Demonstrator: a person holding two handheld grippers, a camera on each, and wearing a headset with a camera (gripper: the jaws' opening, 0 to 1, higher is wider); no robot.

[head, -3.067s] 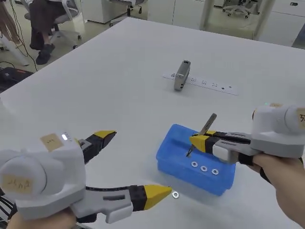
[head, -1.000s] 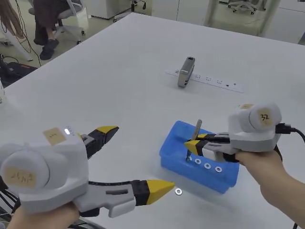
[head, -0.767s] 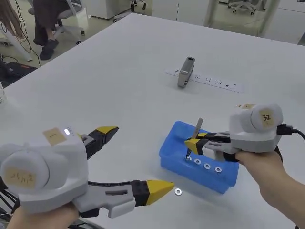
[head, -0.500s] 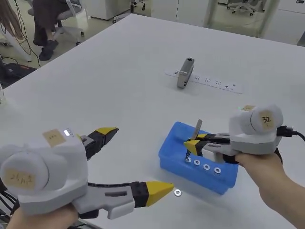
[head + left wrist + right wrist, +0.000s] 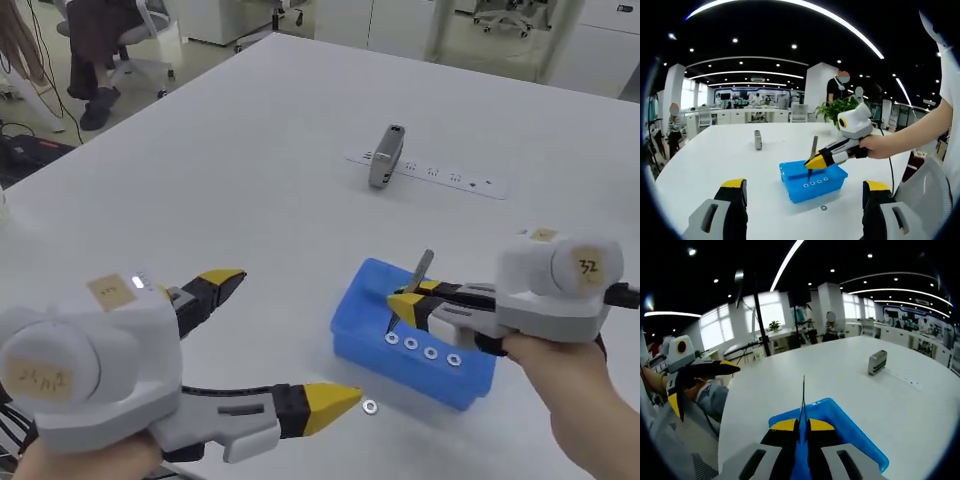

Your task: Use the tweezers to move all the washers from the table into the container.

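- The right claw is seen narrowed down, clamped on the tweezers; a hand is wrapped around its grip.
- The tweezers are held nearly upright, slightly tilted, with the tips pointed down into the blue container.
- The tips are placed just beside the left end of the washer row; whether anything is pinched between them cannot be told.
- Four washers are laid in a row on the container floor, along its near wall.
- One loose washer is left flat on the tabletop, just outside the container's near wall, toward the near edge of the tabletop.
- The left claw is spread wide with nothing between its yellow tips, held to the left of the container and apart from it; one tip is near the loose washer but no contact is seen.
- In the left gripper view the container is centred ahead, with the loose washer in front of it and the tweezers above it.
- A grey device is stood on a white power strip toward the far edge of the tabletop, well apart from the container.
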